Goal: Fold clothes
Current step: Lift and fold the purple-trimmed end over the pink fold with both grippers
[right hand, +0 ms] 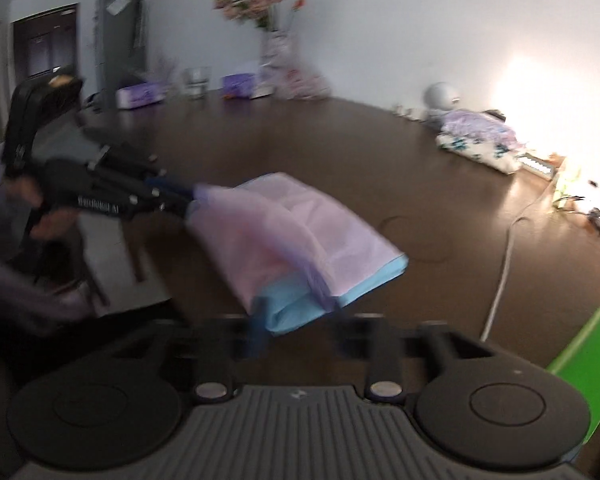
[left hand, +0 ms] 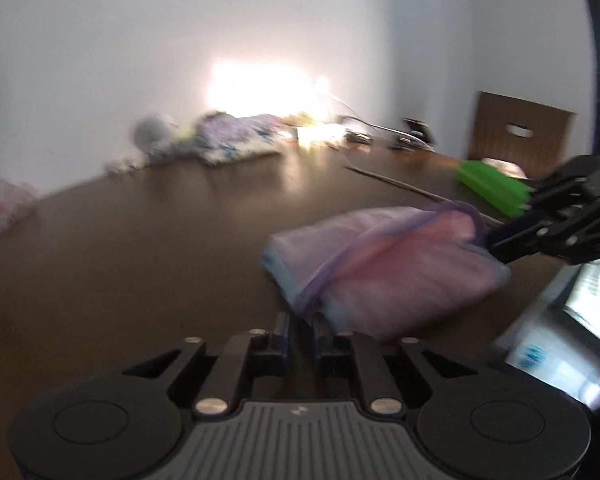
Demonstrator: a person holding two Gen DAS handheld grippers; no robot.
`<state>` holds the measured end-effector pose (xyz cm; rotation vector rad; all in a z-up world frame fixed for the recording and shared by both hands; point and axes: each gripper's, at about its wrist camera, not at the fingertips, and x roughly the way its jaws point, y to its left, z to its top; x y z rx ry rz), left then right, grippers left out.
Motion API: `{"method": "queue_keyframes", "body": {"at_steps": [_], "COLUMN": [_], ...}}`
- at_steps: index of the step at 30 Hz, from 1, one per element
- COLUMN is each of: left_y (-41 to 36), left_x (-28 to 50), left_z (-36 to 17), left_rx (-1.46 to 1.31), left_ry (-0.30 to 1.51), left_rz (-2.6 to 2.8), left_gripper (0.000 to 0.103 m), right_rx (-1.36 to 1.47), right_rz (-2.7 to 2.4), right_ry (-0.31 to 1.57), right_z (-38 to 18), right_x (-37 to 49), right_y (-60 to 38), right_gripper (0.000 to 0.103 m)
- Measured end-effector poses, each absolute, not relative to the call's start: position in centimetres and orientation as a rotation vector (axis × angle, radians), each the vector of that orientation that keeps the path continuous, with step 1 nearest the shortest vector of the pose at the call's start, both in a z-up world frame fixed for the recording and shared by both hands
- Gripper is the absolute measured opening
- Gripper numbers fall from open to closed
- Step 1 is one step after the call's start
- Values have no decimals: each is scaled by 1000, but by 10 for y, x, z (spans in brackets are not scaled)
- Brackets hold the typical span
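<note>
A pink and lilac garment with a light blue hem is stretched between my two grippers over the dark wooden table. In the left wrist view my left gripper is shut on its near purple edge. My right gripper clamps the far corner. In the right wrist view the garment runs from my right gripper, closed on the blue hem, to my left gripper at the table's left edge. Both views are motion-blurred.
A pile of patterned clothes lies by the far wall under a bright lamp glare. A green box and a laptop sit near the right gripper. A white cable crosses the table. A flower vase and boxes stand at the back.
</note>
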<state>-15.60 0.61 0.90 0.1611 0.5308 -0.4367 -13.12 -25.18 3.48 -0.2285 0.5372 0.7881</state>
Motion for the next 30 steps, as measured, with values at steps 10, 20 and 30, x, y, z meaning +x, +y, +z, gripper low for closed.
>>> {"method": "queue_keyframes", "body": {"at_steps": [10, 20, 30], "left_y": [-24, -11, 62], "left_x": [-144, -139, -58], "left_z": [39, 17, 39], "left_rx": [132, 114, -360], "left_ry": [427, 556, 682], "left_rz": [-608, -638, -404], "left_gripper": [46, 46, 56], "right_rx": [-108, -137, 106], "right_rz": [820, 817, 734], "right_ry": [464, 532, 455], "right_z": [42, 23, 38], "right_x": [-124, -132, -121], "right_y": [-238, -249, -236], "right_gripper": [51, 61, 39]}}
